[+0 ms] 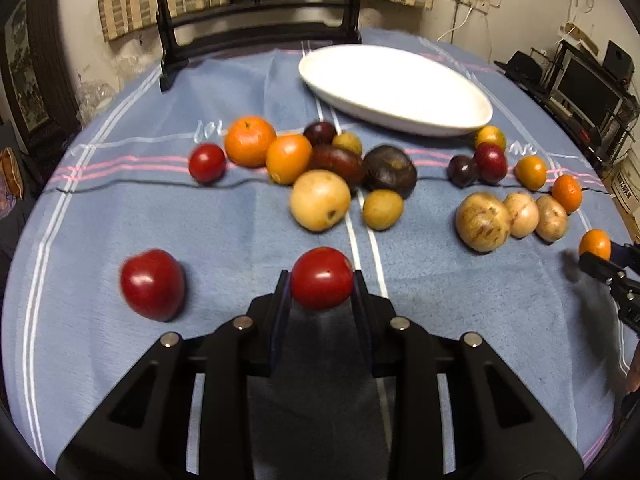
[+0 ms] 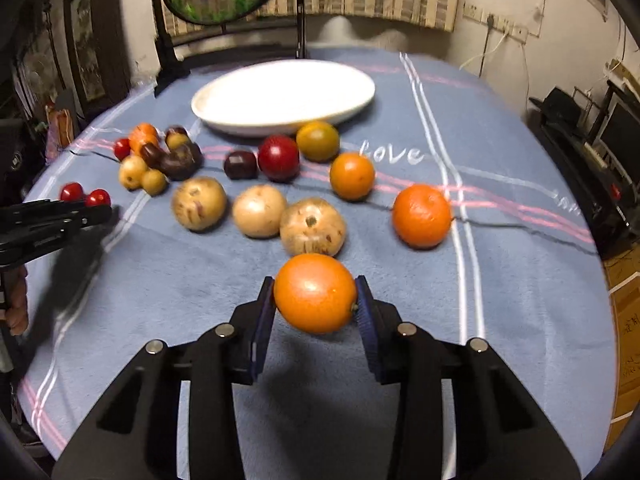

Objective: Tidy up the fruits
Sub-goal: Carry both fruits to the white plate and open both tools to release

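In the left wrist view my left gripper (image 1: pixel 321 276) is shut on a small red fruit (image 1: pixel 322 278), its pads pressing both sides. A second red fruit (image 1: pixel 153 284) lies loose to its left on the blue cloth. In the right wrist view my right gripper (image 2: pixel 315 284) is shut on an orange fruit (image 2: pixel 315 293), just in front of three tan fruits (image 2: pixel 312 226). An oval white plate (image 1: pixel 396 88) (image 2: pixel 280 92) stands bare at the back of the table. Between it and the grippers lie orange, dark purple, red and yellowish fruits (image 1: pixel 320 164).
A dark wooden stand (image 1: pixel 168 40) with a round painted screen rises behind the plate. The round table's edge curves close on the right, with shelves of electronics (image 1: pixel 588 84) beyond it. A loose orange (image 2: pixel 421 216) sits right of the right gripper.
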The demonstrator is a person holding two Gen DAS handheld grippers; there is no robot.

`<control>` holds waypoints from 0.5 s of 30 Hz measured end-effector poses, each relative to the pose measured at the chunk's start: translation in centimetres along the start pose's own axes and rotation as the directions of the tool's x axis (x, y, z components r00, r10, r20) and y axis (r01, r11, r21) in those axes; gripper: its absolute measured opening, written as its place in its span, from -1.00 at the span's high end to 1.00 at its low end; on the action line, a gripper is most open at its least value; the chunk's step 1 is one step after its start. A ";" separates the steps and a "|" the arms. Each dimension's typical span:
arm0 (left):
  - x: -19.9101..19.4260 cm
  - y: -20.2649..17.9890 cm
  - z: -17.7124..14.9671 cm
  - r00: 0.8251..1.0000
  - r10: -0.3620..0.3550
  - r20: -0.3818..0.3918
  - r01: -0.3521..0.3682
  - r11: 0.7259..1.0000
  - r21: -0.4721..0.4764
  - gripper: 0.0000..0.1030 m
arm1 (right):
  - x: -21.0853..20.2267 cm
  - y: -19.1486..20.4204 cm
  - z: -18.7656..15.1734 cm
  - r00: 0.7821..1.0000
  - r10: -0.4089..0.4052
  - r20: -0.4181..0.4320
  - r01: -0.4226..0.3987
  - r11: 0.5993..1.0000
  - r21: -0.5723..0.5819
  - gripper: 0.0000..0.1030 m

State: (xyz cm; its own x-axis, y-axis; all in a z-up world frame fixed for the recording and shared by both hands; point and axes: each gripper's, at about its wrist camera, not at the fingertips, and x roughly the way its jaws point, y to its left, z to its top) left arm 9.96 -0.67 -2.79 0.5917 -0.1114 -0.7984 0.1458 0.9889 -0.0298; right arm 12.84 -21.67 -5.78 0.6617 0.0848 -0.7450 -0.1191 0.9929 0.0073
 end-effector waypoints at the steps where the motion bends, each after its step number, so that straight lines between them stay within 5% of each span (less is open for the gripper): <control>1: -0.6 0.0 0.2 1.000 -0.008 0.012 0.008 1.000 0.008 0.42 | -1.0 0.0 0.2 1.000 0.005 0.026 -0.005 1.000 -0.006 0.23; 9: -4.1 -2.8 5.7 0.992 -0.069 0.102 0.056 0.990 0.127 0.41 | -3.7 1.0 5.7 0.990 0.032 0.134 -0.018 0.995 -0.101 0.23; 15: -0.3 -5.1 13.8 0.992 -0.097 0.077 0.086 0.987 0.137 0.39 | 1.7 0.0 13.6 0.985 0.129 0.118 -0.128 0.992 -0.019 0.23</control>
State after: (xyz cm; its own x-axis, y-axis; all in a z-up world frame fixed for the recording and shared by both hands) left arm 19.96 -7.08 5.95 0.6339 -0.2141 -0.7432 0.3037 0.9527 -0.0155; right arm 24.06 -20.36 2.03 0.7235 0.2215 -0.6538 -0.2163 0.9722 0.0899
